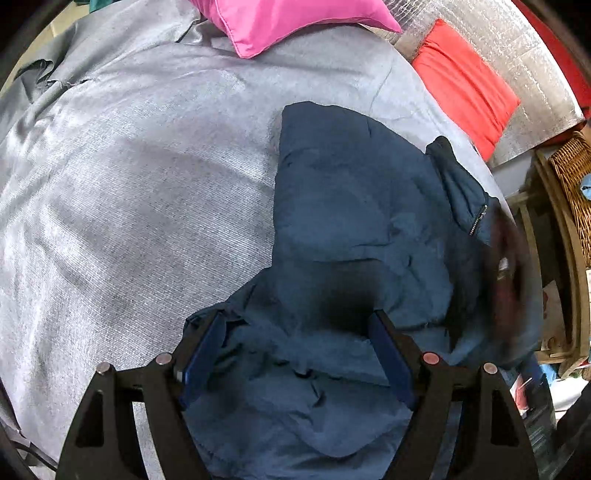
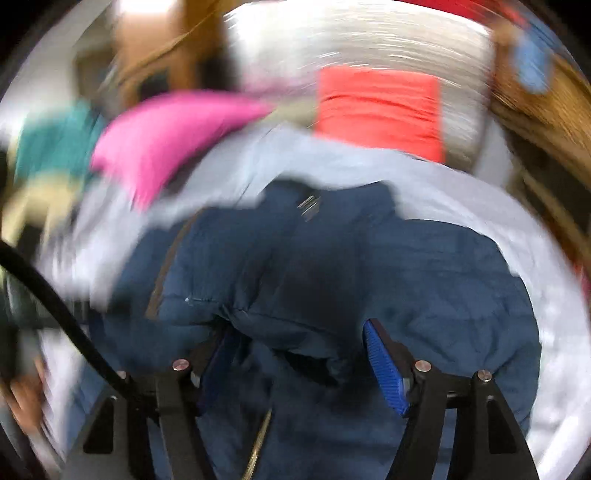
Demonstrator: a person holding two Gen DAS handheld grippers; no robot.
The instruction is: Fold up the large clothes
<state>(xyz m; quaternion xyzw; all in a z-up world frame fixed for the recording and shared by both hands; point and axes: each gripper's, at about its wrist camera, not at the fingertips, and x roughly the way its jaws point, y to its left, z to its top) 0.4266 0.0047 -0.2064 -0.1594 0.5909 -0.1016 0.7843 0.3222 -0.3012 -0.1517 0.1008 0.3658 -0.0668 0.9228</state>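
A dark blue padded jacket (image 1: 351, 206) lies crumpled on a grey bed cover (image 1: 129, 184), its collar and zipper toward the right. My left gripper (image 1: 295, 332) is open, its jaws wide apart, just over the jacket's near edge, with fabric between the blue pads. In the right wrist view, which is blurred by motion, the jacket (image 2: 424, 266) fills the middle. My right gripper (image 2: 295, 339) is open with jacket fabric bunched between its pads. A blurred dark shape (image 1: 506, 266) at the jacket's right edge is likely the right gripper.
A pink pillow (image 1: 288, 18) and a red pillow (image 1: 465, 85) lie at the head of the bed against a silver padded headboard (image 1: 517, 55). A wicker basket (image 1: 572, 177) on a wooden shelf stands off the bed's right side. A teal cloth (image 2: 51, 147) lies far left.
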